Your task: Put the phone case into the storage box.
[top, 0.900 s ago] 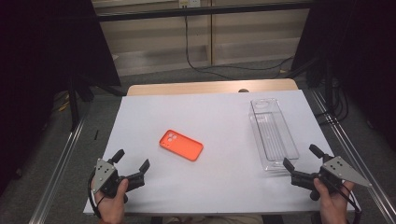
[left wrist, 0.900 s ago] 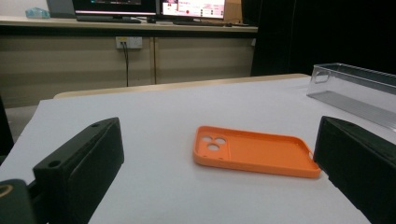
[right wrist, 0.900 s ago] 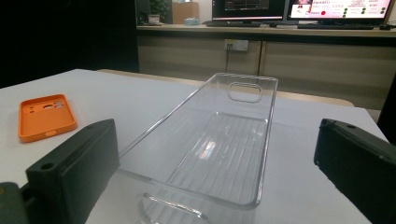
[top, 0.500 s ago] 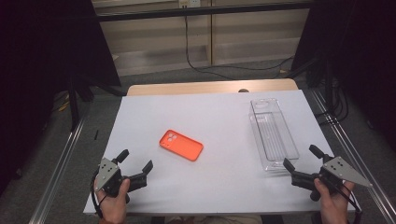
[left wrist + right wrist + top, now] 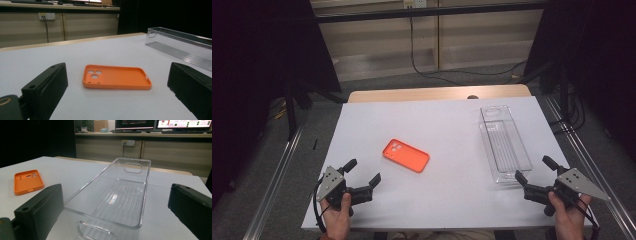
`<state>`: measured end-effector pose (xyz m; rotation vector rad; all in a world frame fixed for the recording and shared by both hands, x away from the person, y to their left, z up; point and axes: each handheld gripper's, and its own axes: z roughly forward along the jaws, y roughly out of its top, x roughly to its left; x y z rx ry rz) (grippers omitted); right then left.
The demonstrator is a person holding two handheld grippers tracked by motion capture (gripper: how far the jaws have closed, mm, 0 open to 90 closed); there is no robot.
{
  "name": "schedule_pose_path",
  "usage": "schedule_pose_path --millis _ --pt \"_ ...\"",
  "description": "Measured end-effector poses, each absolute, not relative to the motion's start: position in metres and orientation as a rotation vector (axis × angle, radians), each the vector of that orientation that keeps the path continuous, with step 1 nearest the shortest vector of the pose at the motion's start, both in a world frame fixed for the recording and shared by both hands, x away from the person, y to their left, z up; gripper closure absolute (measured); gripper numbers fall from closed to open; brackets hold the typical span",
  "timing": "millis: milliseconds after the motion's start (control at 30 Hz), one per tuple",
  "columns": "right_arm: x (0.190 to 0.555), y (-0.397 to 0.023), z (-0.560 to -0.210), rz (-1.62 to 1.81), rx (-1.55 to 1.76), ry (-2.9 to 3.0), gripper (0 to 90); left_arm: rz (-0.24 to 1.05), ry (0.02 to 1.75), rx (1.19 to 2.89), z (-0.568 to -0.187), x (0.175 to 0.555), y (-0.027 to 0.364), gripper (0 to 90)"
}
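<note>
Left gripper (image 5: 364,176): held in the person's left hand at the near left edge of the table; jaws spread wide with nothing between them; aimed at the phone case, which lies a little way ahead on the table and apart from the jaws

Right gripper (image 5: 537,169): held in the person's right hand at the near right corner; jaws spread wide and empty; the near end of the clear tray sits just ahead of them, not touched as far as the high view shows

Orange phone case (image 5: 406,155): lies flat on the white table (image 5: 447,120), open side up, camera cut-outs toward the far left; left of centre, well apart from the tray; framed between the left gripper's jaws in that gripper's own view (image 5: 117,80)

Clear plastic tray (image 5: 504,143): long, narrow, empty; lies lengthwise on the right side of the table, running away from the person; a handle slot in its far end wall shows in the right gripper view (image 5: 117,195)

Progress: judged at the very start; neither thing is gripped or lifted; the case is out on the table and the tray holds nothing

Left to do: judged likely, closing on the case, carrying it across to the right, and setting it in the tray; the right gripper seems placed to steady the tray
</note>
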<state>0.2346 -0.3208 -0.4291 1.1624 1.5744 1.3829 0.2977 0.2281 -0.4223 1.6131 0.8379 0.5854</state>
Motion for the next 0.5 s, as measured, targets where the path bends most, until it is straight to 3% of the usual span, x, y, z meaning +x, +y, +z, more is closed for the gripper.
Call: schedule_pose_path --millis 500 --pt "0.234 -0.320 -0.429 1.395 1.154 1.582 0.0 0.537 0.806 1.598 -0.419 0.313 0.210 1.6"
